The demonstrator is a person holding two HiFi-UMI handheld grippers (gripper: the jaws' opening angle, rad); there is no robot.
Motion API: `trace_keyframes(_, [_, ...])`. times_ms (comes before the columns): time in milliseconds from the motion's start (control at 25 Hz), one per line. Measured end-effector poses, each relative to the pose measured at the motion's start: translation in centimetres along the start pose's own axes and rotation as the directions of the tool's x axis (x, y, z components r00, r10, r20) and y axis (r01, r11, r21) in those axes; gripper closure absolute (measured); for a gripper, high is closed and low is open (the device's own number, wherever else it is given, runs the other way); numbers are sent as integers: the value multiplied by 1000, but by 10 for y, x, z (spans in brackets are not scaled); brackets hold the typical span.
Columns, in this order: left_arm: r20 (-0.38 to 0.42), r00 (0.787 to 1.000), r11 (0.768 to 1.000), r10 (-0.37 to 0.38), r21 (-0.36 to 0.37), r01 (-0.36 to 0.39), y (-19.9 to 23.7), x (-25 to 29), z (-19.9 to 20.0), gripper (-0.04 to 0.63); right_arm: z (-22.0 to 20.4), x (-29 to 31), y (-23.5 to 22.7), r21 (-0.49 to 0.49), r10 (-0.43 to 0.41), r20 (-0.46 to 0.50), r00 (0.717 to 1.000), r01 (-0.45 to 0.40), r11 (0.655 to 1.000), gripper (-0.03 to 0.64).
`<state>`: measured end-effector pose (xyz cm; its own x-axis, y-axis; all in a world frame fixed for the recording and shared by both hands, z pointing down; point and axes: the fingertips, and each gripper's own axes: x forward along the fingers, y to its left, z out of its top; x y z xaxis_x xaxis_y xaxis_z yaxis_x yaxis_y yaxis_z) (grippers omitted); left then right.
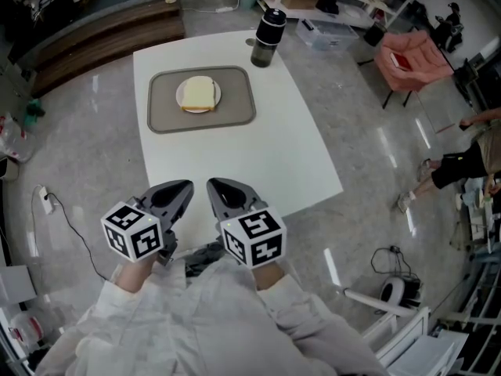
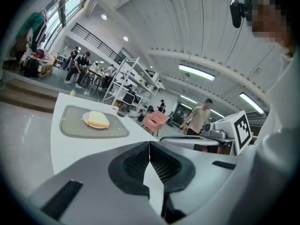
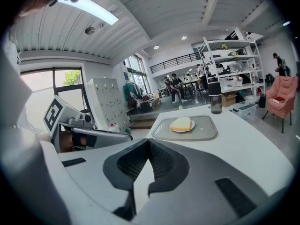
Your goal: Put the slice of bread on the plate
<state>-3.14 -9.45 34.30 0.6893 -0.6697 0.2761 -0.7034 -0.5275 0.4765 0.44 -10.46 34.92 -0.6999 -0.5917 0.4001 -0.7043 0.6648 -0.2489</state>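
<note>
**Entry: bread on plate, both claws idle at the near edge**

- Slice of bread: lies flat on the plate, upper left of centre in the head view. It sits within the rim and covers most of the plate.
- Plate: white and round, holding the slice only. It rests inside the tray.
- Tray: grey with rounded corners, holding the plate only. It lies on the far half of the white tabletop.
- Flask: dark and upright, just beyond the tray's upper right corner, with its lid on. Its contents cannot be seen.
- Left claw: jaws together, nothing between them, well short of the tray at lower centre.
- Right claw: jaws together, empty, just beside the left claw.
- Step in hand: judged complete, since the bread is placed. What remains is best done by holding both claws clear of the tray. If the slice needs squaring, approach from the tray's near side, away from the flask.
</note>
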Motion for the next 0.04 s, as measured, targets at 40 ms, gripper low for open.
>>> trace_keyframes(40, [2, 1000, 1000, 2, -2, -2, 1, 0, 0, 586, -1, 1, 0, -3, 0, -3, 1000, 0, 1000, 601])
